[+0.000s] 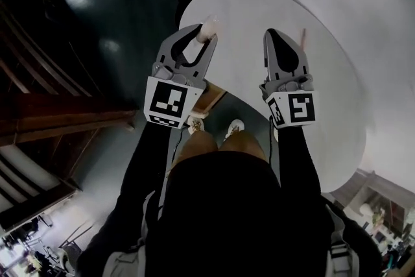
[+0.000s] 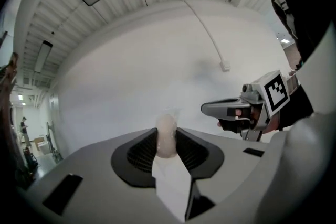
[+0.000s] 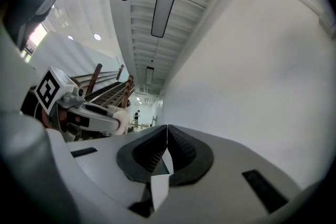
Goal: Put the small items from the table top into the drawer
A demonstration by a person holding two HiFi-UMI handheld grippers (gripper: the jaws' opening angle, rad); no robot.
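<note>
A small pale, egg-shaped item (image 1: 209,25) in clear wrap sits pinched between the pads of my left gripper (image 1: 207,33), held up over the near left rim of the white round table (image 1: 337,107). In the left gripper view the item (image 2: 167,136) stands upright between the jaws of my left gripper (image 2: 167,145). My right gripper (image 1: 270,34) hovers over the table to the right, its jaws pressed together with nothing between them, as my right gripper (image 3: 167,140) also shows in its own view. A thin pink thing (image 1: 303,37) lies beside it on the table.
Below the table's near edge, a wooden box-like part (image 1: 213,96) shows between my arms; it may be the drawer. The person's shoes (image 1: 235,128) stand on the dark floor (image 1: 110,23). Wooden stairs (image 1: 52,117) run along the left.
</note>
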